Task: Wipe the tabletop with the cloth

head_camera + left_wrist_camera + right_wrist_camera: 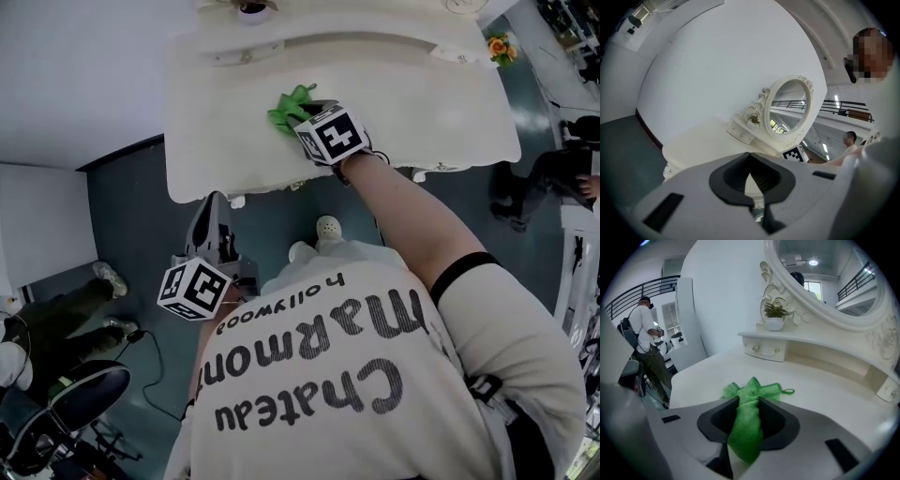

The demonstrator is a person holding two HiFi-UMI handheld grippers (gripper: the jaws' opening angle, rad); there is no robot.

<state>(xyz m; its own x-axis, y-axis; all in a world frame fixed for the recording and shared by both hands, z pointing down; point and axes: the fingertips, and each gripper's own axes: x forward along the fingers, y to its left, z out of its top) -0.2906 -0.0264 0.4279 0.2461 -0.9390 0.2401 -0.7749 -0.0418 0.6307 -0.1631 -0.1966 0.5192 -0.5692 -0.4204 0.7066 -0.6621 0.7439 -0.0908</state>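
The green cloth lies bunched on the white dressing table's top, left of the middle. My right gripper is shut on it. In the right gripper view a fold of the cloth is pinched between the dark pads, and the rest of it spreads on the tabletop just ahead of the right gripper. My left gripper hangs off the table, below its front edge and over the floor. In its own view the left gripper is shut with nothing in it and points at the table.
An ornate oval mirror stands at the table's back on a low shelf with small drawers and a potted plant. Near the table's left end stand a person and a chair. Another person is at the right.
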